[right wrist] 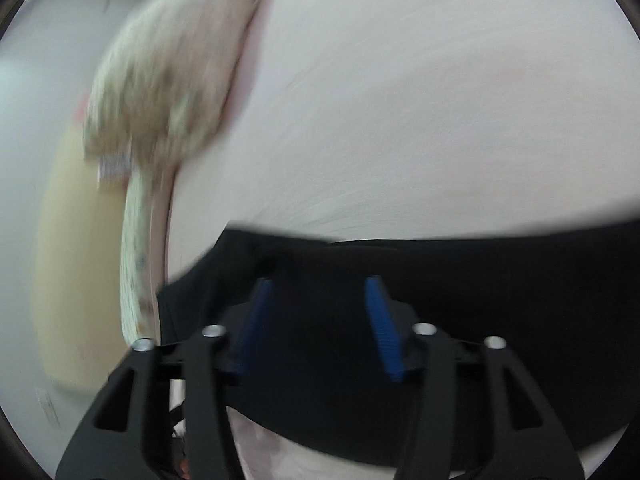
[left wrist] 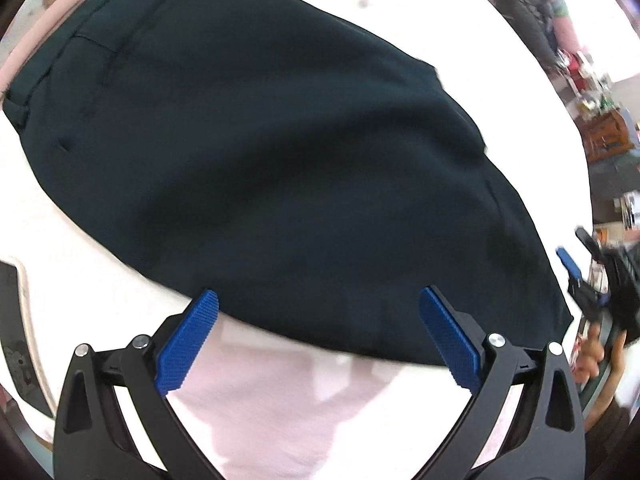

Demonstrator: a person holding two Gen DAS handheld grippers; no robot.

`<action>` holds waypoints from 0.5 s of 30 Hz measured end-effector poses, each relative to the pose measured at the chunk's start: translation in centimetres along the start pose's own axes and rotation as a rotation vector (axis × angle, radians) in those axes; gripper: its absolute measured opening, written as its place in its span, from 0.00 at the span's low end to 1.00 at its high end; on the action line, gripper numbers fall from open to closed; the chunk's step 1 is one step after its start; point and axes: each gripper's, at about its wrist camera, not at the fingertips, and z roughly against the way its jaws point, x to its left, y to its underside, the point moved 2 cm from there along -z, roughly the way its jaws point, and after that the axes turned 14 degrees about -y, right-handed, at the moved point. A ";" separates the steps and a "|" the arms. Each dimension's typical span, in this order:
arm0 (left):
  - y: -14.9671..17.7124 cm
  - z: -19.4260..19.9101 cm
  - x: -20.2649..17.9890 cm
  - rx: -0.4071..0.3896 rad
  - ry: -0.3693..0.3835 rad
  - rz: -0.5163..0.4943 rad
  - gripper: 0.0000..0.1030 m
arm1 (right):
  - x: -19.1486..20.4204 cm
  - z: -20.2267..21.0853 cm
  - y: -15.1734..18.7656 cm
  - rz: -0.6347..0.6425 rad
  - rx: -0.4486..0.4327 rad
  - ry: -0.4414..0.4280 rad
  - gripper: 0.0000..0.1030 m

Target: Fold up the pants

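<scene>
Dark navy pants [left wrist: 280, 152] lie flat on a pale pink sheet, folded lengthwise, with the waistband at the upper left. My left gripper [left wrist: 318, 300] is open and empty, its blue pads hovering over the near edge of the pants. My right gripper [left wrist: 576, 268] shows at the far right of the left wrist view, by the pants' end. In the blurred right wrist view the right gripper [right wrist: 318, 282] is open over the dark pants [right wrist: 480, 280], pads apart with nothing between them.
The pale pink sheet [left wrist: 280, 408] covers a bed [right wrist: 420, 100]. A patterned pillow [right wrist: 168, 80] lies at its left in the right wrist view. A pink-edged patterned cushion [left wrist: 48, 20] sits past the waistband. Cluttered furniture [left wrist: 600, 128] stands beyond the bed's right edge.
</scene>
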 end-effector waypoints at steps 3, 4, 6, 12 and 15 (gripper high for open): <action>2.6 -0.5 -3.4 0.042 0.025 -0.042 0.98 | -8.0 11.4 0.7 -0.224 -0.266 0.088 0.52; 3.4 -0.8 -4.6 0.061 0.034 -0.053 0.98 | -11.0 15.4 1.3 -0.308 -0.356 0.125 0.52; 4.8 -1.5 -6.6 0.099 0.045 -0.074 0.98 | -15.2 20.6 2.6 -0.434 -0.474 0.167 0.52; 8.1 -2.6 -12.1 0.174 0.059 -0.139 0.98 | -23.9 27.0 4.7 -0.678 -0.635 0.070 0.55; 9.3 -2.3 -13.8 0.179 0.050 -0.175 0.98 | -25.2 26.6 3.4 -0.649 -0.629 0.031 0.58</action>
